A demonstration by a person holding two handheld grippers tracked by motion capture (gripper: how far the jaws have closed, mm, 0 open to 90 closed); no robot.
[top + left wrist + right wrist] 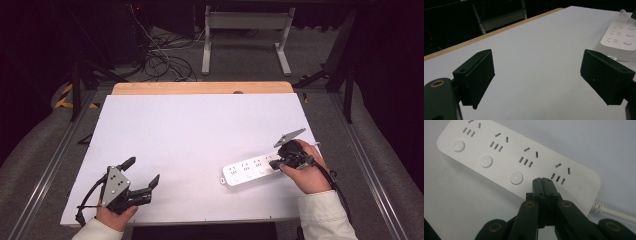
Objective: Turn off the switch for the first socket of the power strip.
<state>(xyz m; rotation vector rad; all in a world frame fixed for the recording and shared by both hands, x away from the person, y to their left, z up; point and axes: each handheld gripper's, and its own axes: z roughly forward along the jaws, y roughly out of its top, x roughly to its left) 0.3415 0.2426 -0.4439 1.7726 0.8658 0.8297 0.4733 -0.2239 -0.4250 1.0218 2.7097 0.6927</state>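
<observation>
Item one, my right hand-held gripper (pixel 542 180): jaws pressed together with nothing between them, tips poised over the fourth switch position of the white power strip (pixel 499 155), seemingly to press it, though I cannot tell whether they touch; in the high view the same right hand-held gripper (pixel 274 162) sits at the strip's cable end, carried by the right hand (pixel 307 172). Item two, my left hand-held gripper (pixel 142 172): jaws spread wide, nothing in them, resting low near the front left of the bench, well apart from the strip; between its jaws I see bare bench top. Item three, the power strip (pixel 248 170): lying flat on the right half of the bench, four socket groups and round push-buttons (pixel 516 177) facing up, white cable (pixel 614 213) leaving its right end. Handling, by my estimate: rigid moulded plastic, light, smooth and likely to skid on the sheet when pushed from the side; the stiff cable may tug or swivel it. Best held across the narrow width of the body, clear of the buttons, or pinned from above while a button is pressed. Item four, the bench (pixel 190 130): plain white sheet over a wooden top, the wood edge (pixel 200 88) showing at the far side. Item five, the room: dark, grey floor, a tangle of cables (pixel 160 57) beyond the bench to the left and a white metal frame (pixel 245 30) standing behind
</observation>
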